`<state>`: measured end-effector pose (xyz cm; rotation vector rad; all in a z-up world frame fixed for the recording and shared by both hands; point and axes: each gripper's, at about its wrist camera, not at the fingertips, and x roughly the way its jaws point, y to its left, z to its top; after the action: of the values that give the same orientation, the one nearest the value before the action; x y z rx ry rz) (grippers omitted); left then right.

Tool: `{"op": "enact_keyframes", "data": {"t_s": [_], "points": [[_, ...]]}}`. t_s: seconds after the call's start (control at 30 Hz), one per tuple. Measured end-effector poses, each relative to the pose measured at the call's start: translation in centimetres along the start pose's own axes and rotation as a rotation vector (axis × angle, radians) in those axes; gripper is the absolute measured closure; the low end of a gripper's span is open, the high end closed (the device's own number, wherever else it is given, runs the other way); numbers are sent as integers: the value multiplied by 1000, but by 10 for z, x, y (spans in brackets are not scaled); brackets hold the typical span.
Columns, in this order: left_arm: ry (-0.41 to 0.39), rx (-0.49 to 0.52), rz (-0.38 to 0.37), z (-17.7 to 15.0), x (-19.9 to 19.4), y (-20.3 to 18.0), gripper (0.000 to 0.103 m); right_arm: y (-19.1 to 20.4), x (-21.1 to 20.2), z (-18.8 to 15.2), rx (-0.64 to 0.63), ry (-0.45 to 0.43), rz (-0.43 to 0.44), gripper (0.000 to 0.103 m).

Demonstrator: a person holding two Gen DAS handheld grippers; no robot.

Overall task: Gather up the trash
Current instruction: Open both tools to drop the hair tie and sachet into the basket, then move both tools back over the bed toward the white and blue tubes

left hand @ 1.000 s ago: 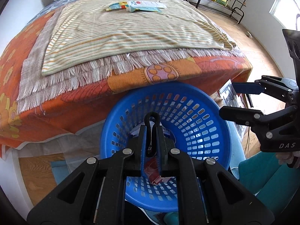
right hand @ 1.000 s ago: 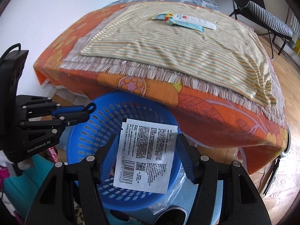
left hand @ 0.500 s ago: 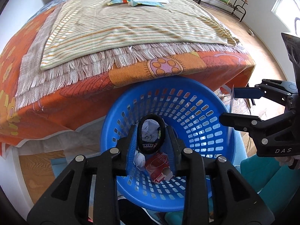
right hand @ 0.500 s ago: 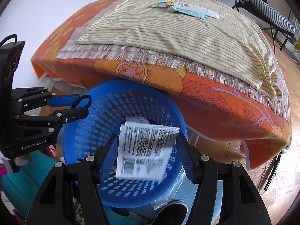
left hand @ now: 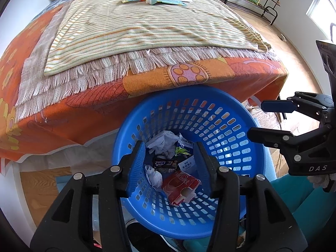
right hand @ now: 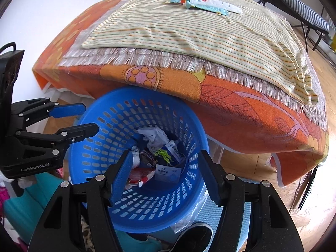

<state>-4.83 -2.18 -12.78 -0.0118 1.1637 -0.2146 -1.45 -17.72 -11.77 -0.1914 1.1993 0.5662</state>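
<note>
A blue basket (left hand: 222, 113) sits on the floor against the foot of a bed (left hand: 63, 109), its rim tucked just under the overhanging orange bedspread (right hand: 241, 113). Both hand-held tools hang above it, side by side. The left tool (left hand: 169, 163) stands wide apart with nothing between its blue-padded fingers (left hand: 136, 168); the right tool (right hand: 164, 172) is likewise spread wide and holds nothing.

At the bottom of the basket lies the collected trash: crumpled white paper (left hand: 162, 140), a dark candy bar wrapper (left hand: 163, 163), a small white packet (left hand: 187, 164) with blue printing, a red carton (left hand: 180, 185) torn open at one end, and a second wad of white tissue (left hand: 154, 176). From the right side, a black wrapper with green markings (right hand: 163, 155) shows among them.

On top of the bed, a striped cream blanket (left hand: 147, 27) with a fringed edge lies over the bedspread. More trash rests on it near the far end, well apart from the basket: a long white packet (right hand: 214, 4) lying over a blue-green wrapper (right hand: 178, 0).

A folding cot with a striped cushion (right hand: 302, 8) stands beyond the bed on the wooden floor (right hand: 241, 161).
</note>
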Motion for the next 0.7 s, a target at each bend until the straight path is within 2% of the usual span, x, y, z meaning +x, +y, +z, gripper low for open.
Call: {"op": "enact_keyframes", "data": {"t_s": [0.43,0.57,0.7], "points": [[-32,-28,0,10,-5,7,54,-5,-3,9,30,-26,7,39],[-66,-53,12,26,-10,10,54,-10,-9,16,48,-58,11,39],[-146,-102,24,56,-26,13,54,-21,-15,27,85,-104,26,39]]}}
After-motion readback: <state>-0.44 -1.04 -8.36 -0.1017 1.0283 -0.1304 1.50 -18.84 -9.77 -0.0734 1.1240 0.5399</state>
